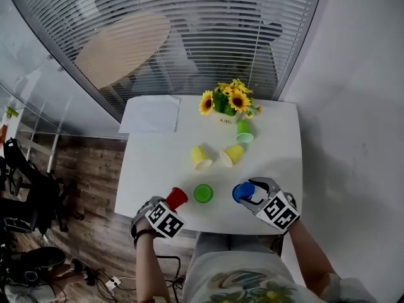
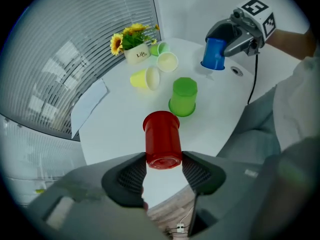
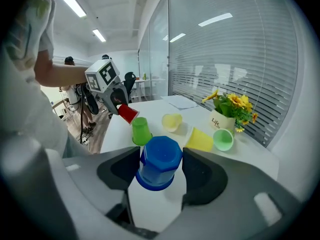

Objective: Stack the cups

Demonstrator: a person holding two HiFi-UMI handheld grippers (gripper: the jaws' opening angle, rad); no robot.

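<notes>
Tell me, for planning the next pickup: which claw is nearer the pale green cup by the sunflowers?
Right. The right claw, gripping the blue cup, is straight toward the person from the pale green cup; the left claw, gripping the red cup, is farther, leftward.

The red cup [image 2: 162, 139] and blue cup [image 3: 159, 161] are seen as smooth plastic; the table [image 1: 158, 163] is finished matt white.

Base of the red cup [image 1: 177, 197] covered by the left gripper [image 1: 170, 206] in the head view, print on the flower pot [image 1: 226, 120] too small to be read there, person's torso [image 1: 240, 283] cut off below
</notes>
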